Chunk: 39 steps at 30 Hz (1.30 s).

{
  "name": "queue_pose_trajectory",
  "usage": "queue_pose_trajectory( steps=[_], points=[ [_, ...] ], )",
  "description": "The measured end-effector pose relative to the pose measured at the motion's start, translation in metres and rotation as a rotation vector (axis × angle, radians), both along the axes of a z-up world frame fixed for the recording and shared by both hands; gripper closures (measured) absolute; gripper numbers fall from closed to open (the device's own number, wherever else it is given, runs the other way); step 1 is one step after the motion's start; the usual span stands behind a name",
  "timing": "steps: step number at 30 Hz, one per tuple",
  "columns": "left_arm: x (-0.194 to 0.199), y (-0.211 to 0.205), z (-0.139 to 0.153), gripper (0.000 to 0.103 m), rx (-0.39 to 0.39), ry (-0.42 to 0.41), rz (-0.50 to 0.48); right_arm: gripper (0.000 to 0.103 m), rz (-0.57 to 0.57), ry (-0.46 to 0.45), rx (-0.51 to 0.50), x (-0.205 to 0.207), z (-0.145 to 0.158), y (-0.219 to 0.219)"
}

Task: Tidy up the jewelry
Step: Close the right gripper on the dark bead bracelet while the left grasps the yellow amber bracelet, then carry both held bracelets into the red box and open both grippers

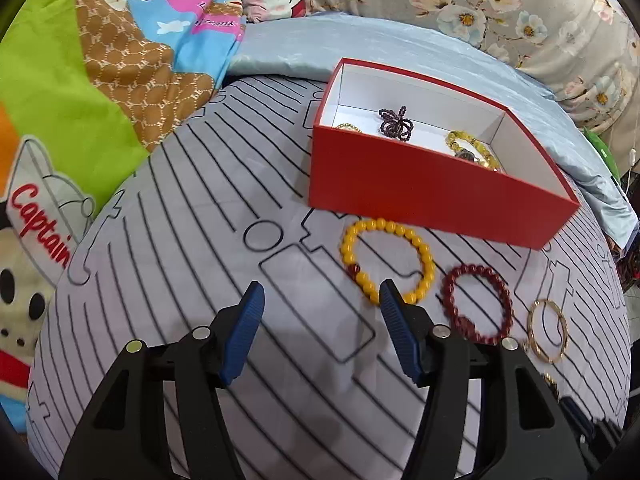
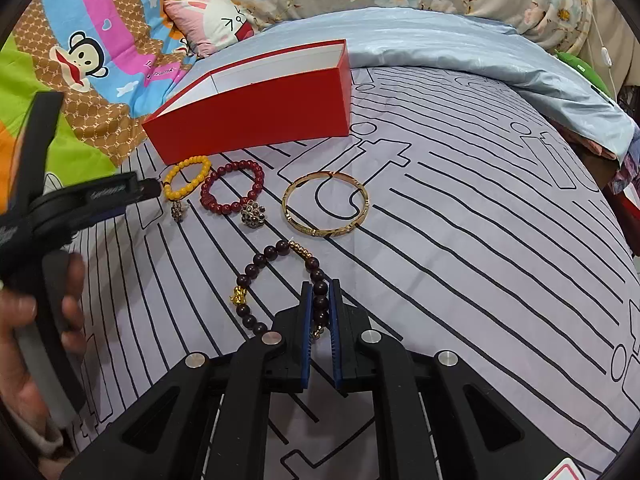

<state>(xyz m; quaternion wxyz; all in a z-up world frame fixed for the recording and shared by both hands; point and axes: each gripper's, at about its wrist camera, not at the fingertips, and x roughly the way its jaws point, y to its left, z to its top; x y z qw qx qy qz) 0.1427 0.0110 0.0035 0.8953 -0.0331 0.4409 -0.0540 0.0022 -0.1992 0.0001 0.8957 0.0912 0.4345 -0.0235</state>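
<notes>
A red box (image 1: 432, 196) stands open on the striped sheet, with a purple bead piece (image 1: 394, 120) and a yellow-green bracelet (image 1: 472, 148) inside. In front of it lie a yellow bead bracelet (image 1: 427, 264), a red bead bracelet (image 1: 450, 292) and a gold bangle (image 1: 532, 320). My left gripper (image 1: 322, 288) is open and empty, its right finger at the yellow bracelet's near edge. My right gripper (image 2: 320, 286) is shut on a dark bead bracelet (image 2: 244, 280) that lies on the sheet. The right wrist view also shows the yellow bracelet (image 2: 182, 193), red bracelet (image 2: 208, 196), bangle (image 2: 285, 200) and box (image 2: 260, 116).
Two small sparkly brooches (image 2: 252, 212) (image 2: 177, 210) lie near the bracelets. A person's hand (image 2: 40, 320) holds the left gripper (image 2: 154, 189) at the left. A blue quilt (image 2: 460, 40) and cartoon bedding (image 1: 80, 100) border the striped sheet (image 2: 480, 240).
</notes>
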Motion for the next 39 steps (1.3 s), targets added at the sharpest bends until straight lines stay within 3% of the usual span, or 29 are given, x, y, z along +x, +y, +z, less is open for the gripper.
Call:
queue_pose_trajectory(
  steps=[3,6,9,13,14,29,39],
  points=[
    [0.014,-0.007,-0.003,0.047,0.023,0.004,-0.007,0.095,0.001,0.0,-0.001,0.0,0.0,0.001],
    [0.022,-0.013,-0.008,0.055,0.045,0.016,-0.012,0.095,0.003,0.001,-0.003,0.001,0.0,0.001],
    [0.021,-0.019,-0.01,0.068,0.088,-0.001,-0.015,0.095,0.003,0.002,0.0,0.001,0.0,0.001],
    [0.013,-0.021,-0.01,0.094,0.112,-0.015,-0.029,0.095,0.007,0.003,0.005,0.001,0.0,0.004],
    [0.01,-0.021,-0.01,0.096,0.114,-0.017,-0.03,0.095,0.01,0.003,0.007,0.002,0.0,0.005],
    [-0.057,-0.009,-0.01,0.096,0.108,-0.033,-0.038,0.095,0.045,0.007,0.001,0.007,-0.001,0.024],
    [-0.066,-0.004,-0.01,0.096,0.073,-0.034,-0.03,0.095,0.049,0.013,-0.008,0.008,-0.001,0.028]
  ],
)
